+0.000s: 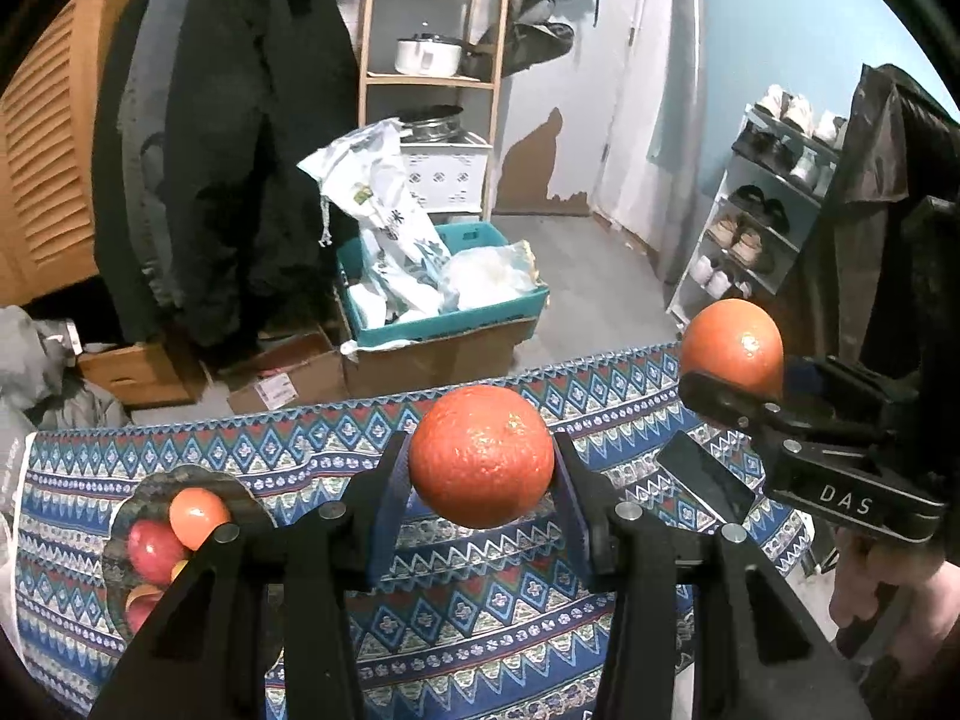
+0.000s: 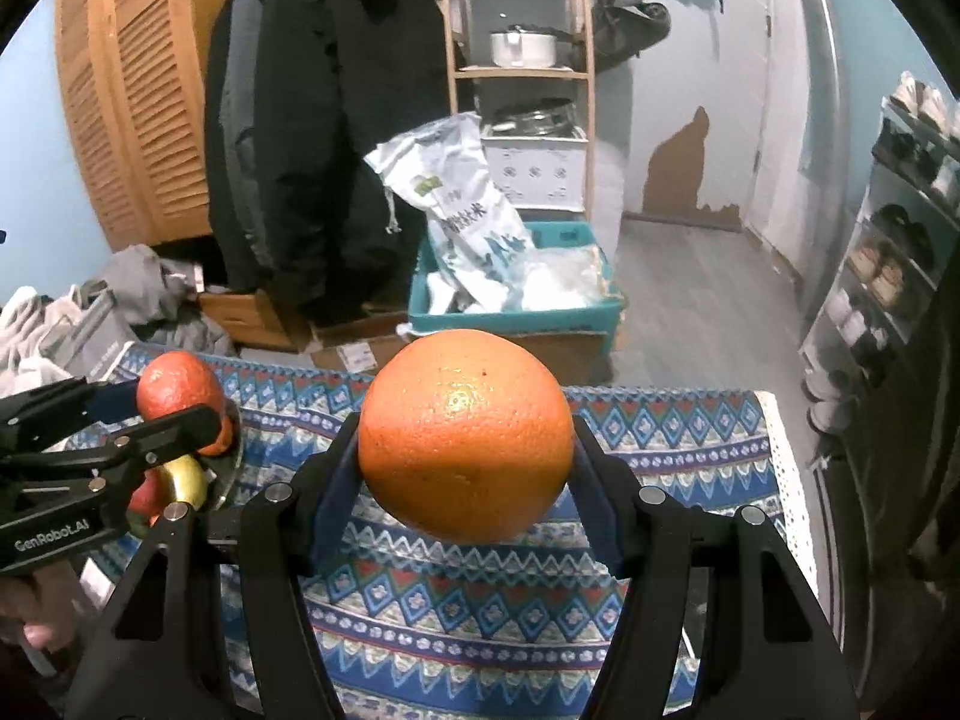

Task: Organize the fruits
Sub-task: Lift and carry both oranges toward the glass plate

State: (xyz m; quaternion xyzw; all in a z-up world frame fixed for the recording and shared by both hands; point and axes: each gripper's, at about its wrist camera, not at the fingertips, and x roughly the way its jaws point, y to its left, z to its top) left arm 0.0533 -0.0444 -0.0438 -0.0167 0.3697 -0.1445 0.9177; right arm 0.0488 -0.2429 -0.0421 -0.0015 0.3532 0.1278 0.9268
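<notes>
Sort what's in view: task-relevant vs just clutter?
Job:
- smaller orange, held in left gripper
- bigger orange, held in right gripper
- fruit plate on the patterned tablecloth

Lying about:
- phone on the cloth
- black coat
- pot on the shelf
- teal crate
- shoe rack

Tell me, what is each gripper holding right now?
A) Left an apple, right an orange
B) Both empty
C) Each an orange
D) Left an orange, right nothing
C: the left gripper is shut on the smaller orange, and the right gripper is shut on the larger orange.
</notes>
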